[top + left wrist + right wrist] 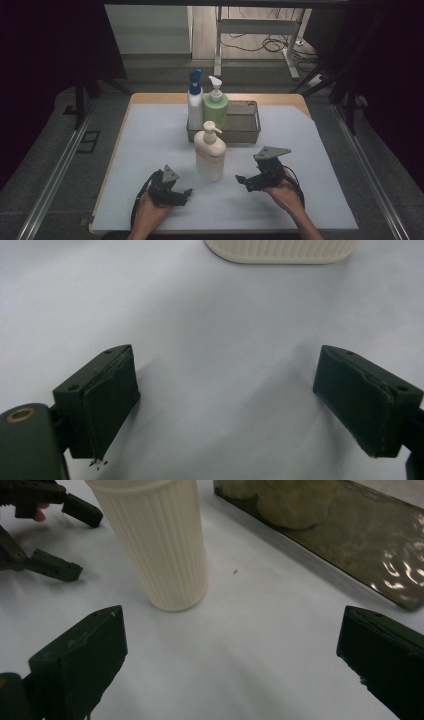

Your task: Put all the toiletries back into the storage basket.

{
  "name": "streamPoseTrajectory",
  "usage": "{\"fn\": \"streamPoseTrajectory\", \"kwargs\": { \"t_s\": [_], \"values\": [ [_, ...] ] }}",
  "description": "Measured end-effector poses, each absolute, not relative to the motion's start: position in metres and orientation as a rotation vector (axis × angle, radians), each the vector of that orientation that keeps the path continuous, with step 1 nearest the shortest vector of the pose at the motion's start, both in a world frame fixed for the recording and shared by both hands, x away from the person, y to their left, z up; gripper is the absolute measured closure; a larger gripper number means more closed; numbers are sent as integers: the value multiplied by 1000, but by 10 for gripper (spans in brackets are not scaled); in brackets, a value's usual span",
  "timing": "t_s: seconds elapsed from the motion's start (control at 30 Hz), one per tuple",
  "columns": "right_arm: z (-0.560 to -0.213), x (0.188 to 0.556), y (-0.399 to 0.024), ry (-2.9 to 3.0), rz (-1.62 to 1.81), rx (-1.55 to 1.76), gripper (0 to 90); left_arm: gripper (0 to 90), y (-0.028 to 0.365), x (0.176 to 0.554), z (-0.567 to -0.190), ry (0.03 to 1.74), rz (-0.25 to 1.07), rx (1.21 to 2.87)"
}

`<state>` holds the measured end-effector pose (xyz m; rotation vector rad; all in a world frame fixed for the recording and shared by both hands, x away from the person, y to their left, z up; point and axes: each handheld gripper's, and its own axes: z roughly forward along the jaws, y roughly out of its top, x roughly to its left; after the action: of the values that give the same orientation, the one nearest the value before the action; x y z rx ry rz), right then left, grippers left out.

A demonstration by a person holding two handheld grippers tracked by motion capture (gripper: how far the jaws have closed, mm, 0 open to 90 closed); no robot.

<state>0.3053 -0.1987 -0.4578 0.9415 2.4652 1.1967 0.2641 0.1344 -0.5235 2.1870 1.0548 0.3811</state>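
1. Cream ribbed plastic pump bottle [210, 152] stands upright between both grippers, just in front of the grey metal tray [247, 131].
2. Right gripper [243, 181], jaws spread and empty, points at the bottle's base and looks slightly nearer.
3. Left gripper [185, 195], likewise gaping, flanks the bottle's other side.

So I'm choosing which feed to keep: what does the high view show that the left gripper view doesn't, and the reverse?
High view: the whole cream pump bottle with its pump, the blue-capped bottle and green bottle in the metal tray, the right gripper, and both hands.

Left gripper view: a close look at the left gripper, jaws wide apart with nothing between them, and the bottle's ribbed base.

Both: the cream bottle, the white table cover, the left gripper.
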Motion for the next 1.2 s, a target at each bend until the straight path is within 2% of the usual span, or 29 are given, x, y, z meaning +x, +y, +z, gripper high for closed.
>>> {"fn": "streamPoseTrajectory", "kwargs": {
  "t_s": [0.67, 1.2],
  "values": [
    [-438, 314, -148, 2488, 1241, 864, 20, 105, 135, 265, -523, 1052, 381, 2188],
    [-426, 327, -113, 2456, 1250, 910, 133, 105, 135, 265, -523, 1053, 380, 2187]
  ]
}}
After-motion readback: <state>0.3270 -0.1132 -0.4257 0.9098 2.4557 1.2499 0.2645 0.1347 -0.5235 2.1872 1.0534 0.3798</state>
